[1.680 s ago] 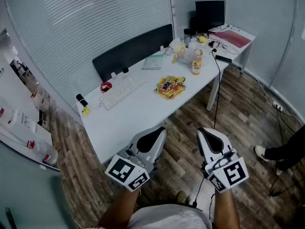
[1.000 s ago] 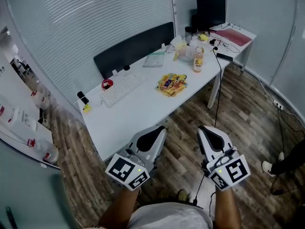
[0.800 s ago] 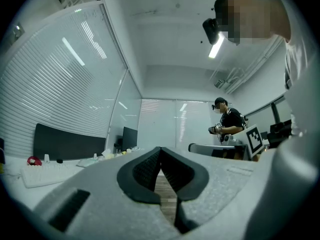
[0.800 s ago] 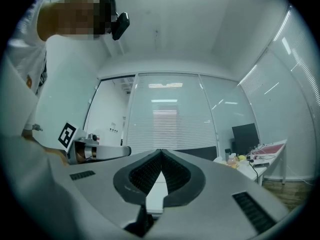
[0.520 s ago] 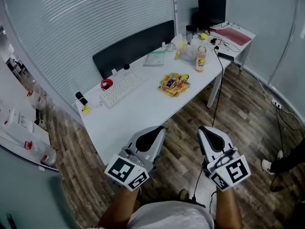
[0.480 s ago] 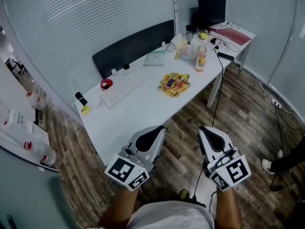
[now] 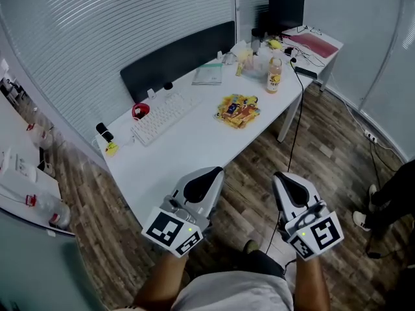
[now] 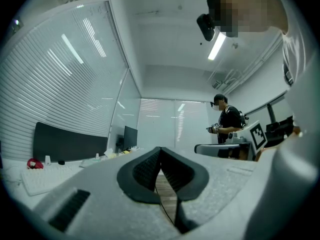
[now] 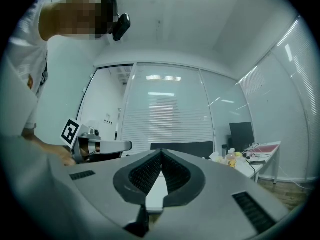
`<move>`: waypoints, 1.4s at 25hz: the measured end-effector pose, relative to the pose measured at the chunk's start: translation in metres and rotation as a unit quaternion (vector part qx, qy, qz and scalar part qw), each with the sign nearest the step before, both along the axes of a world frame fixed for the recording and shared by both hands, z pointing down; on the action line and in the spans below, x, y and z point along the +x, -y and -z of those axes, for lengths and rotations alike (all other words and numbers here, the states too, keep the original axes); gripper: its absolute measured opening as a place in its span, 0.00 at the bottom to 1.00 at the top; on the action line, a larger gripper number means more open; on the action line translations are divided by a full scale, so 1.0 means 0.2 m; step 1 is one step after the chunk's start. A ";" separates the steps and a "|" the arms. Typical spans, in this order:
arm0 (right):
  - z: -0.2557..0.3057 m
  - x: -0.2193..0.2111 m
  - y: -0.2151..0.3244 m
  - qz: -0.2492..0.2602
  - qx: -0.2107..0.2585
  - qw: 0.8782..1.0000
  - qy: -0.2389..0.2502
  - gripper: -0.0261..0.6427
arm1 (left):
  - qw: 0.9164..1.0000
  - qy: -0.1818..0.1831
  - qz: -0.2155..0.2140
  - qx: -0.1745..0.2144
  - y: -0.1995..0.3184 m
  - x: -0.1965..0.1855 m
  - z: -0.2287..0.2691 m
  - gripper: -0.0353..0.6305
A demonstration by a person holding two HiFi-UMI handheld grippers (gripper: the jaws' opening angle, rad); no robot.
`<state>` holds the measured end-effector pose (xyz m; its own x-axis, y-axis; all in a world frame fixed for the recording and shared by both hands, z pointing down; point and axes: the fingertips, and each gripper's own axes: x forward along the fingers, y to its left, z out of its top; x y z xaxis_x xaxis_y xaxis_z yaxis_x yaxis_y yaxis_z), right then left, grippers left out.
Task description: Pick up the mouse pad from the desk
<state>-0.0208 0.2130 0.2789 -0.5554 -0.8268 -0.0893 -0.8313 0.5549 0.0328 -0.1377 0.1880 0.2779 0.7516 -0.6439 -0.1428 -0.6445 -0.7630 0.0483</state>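
Evidently, both claws were held low in front of the person, over the wooden floor (image 7: 324,151) and short of the near edge of the white tabletop (image 7: 185,149). The left claw (image 7: 211,173) was seen fully closed in the left gripper view, its ribbed pads (image 8: 145,168) pressed together with nothing caught between them. The right claw (image 7: 283,177) was likewise closed on itself and empty. Each was pointed roughly level towards the tabletop, and neither was in contact with it. The mouse pad (image 7: 176,58), a long black mat, was found at the tabletop's far edge. It appeared to be stood up on its long side against the blinds (image 7: 117,24), well apart from both claws. Just in front of it a white keyboard (image 7: 163,115) was laid at an angle, with a small red object (image 7: 139,111) at its left end. Bright snack packets (image 7: 237,107) were heaped to the right of the keyboard, and a bottle (image 7: 275,74) with an orange label was stood upright near the right-hand end. A dark monitor (image 7: 286,11) was placed beyond that end, by the wall. A second person (image 8: 227,125) in dark clothing could be made out across the room in the left gripper view.
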 end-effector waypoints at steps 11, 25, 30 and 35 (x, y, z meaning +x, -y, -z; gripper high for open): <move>-0.06 0.05 0.17 0.000 -0.005 1.000 0.016 0.06 | 1.000 0.006 0.015 -0.009 0.18 0.00 -0.05 0.08; -0.06 0.29 0.66 0.016 -0.001 1.000 0.006 0.06 | 0.998 0.024 0.047 -0.021 0.63 0.19 -0.05 0.08; -0.06 0.39 0.85 0.030 -0.005 1.000 -0.002 0.06 | 0.996 0.035 0.069 -0.034 0.80 0.26 -0.07 0.08; -0.09 0.51 1.02 0.039 -0.015 0.999 0.000 0.06 | 0.994 0.046 0.086 -0.047 0.95 0.36 -0.10 0.08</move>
